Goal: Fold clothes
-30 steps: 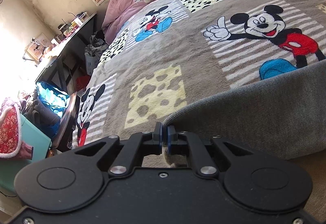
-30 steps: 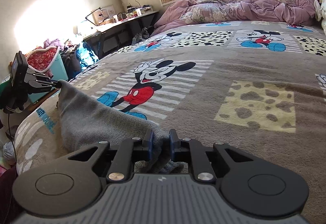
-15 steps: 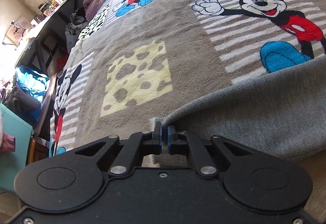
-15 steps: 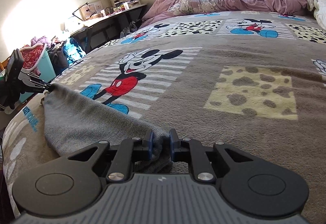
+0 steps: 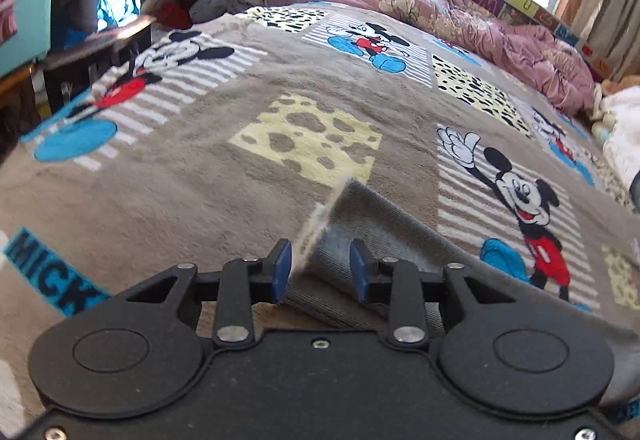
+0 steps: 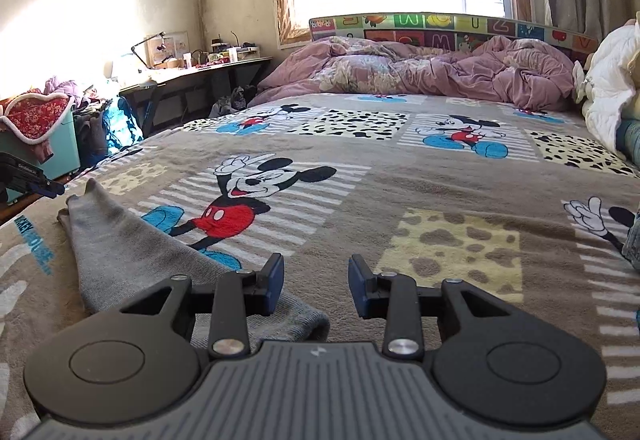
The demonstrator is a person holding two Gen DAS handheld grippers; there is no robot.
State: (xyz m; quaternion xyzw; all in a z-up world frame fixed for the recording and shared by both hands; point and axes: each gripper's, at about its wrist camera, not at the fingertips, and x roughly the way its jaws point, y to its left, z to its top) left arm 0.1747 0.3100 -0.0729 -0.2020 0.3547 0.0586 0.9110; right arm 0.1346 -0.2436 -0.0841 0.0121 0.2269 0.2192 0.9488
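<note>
A grey knitted garment (image 6: 120,252) lies in a long strip on the Mickey Mouse blanket (image 6: 440,180). My right gripper (image 6: 316,282) hovers over the garment's near end; its jaws are opening and only blanket shows between them. The cloth's near end (image 6: 304,316) rests under the left finger. In the left wrist view, my left gripper (image 5: 320,268) has its jaws opening too. The garment's other end (image 5: 360,224) lies loose between the blue pads, which do not press on it. My left gripper (image 6: 24,180) also shows at the far left of the right wrist view, just off the cloth's tip.
A crumpled pink duvet (image 6: 420,68) fills the head of the bed under the window. A cluttered desk (image 6: 192,68) and a teal bin (image 6: 48,144) of clothes stand along the left. White bedding (image 6: 608,88) and a bit of denim (image 6: 634,240) sit at the right edge.
Both grippers were shut on the grey garment's ends and have let go; the cloth now lies on the blanket. The left gripper has rolled and swung round; the right has lifted slightly.
</note>
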